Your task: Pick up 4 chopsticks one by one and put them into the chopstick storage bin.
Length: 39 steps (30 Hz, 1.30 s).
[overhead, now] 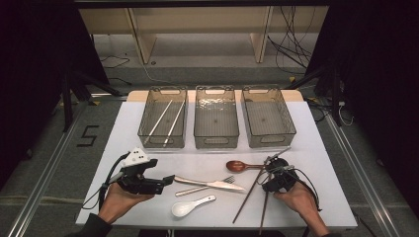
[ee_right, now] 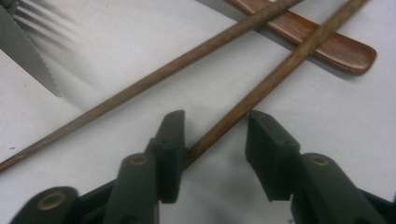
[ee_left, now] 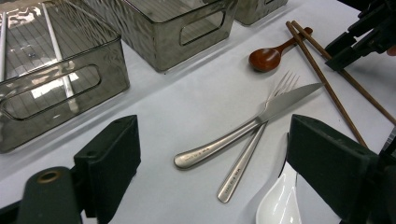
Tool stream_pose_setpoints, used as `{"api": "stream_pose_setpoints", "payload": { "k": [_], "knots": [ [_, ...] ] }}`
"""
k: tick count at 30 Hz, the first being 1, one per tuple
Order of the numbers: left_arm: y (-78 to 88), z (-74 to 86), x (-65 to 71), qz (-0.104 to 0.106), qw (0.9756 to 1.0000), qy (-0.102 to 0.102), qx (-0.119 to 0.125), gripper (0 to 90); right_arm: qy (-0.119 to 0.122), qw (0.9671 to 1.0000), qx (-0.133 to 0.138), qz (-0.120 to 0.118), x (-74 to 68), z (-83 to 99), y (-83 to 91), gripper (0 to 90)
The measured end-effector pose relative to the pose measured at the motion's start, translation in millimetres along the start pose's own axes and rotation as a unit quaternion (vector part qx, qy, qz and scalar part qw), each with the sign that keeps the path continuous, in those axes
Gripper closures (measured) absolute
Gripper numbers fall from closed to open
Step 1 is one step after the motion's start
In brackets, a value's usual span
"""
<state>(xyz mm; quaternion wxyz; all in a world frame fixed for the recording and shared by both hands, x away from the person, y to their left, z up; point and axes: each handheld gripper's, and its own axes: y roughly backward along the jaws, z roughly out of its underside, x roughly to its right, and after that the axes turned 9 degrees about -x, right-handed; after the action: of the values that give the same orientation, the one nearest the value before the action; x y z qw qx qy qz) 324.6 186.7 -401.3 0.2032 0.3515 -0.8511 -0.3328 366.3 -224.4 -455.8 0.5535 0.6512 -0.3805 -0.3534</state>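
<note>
Between right gripper (ee_right: 212,140) jaws, brown chopstick (ee_right: 261,88)

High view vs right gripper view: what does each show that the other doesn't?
High view: three clear bins, white chopsticks in the left bin, the white spoon, the left hand-held gripper. Right gripper view: one brown chopstick lying between the right hand-held gripper jaws, a gap at one pad. Both: brown chopsticks, wooden spoon, knife.

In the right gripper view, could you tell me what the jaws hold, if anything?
Nothing is gripped yet: one brown chopstick runs between the open right gripper jaws, near its middle, touching one pad at most.
</note>
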Motion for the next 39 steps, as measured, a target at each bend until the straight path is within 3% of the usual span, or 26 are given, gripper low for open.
{"api": "stream_pose_setpoints", "payload": {
  "k": [5,17,32,39],
  "knots": [
    [0.2,0.0,0.2,0.0,1.0,0.001,0.0,17.0,-0.017,0.9997,-0.002,-0.019,8.8,6.0,2.4,65.7],
    [-1.0,-0.1,1.1,0.003,1.0,0.0,-0.002,16.9,-0.029,0.999,-0.007,-0.032,18.2,11.6,4.2,75.0],
    [-1.6,-0.4,1.5,0.003,1.0,-0.005,-0.005,17.0,-0.045,0.9982,-0.008,-0.039,24.7,13.8,4.4,83.0],
    [-2.1,-0.3,0.8,0.003,1.0,-0.005,-0.008,17.0,-0.041,0.9986,-0.008,-0.033,26.4,14.8,5.4,85.1]
  ]
}}
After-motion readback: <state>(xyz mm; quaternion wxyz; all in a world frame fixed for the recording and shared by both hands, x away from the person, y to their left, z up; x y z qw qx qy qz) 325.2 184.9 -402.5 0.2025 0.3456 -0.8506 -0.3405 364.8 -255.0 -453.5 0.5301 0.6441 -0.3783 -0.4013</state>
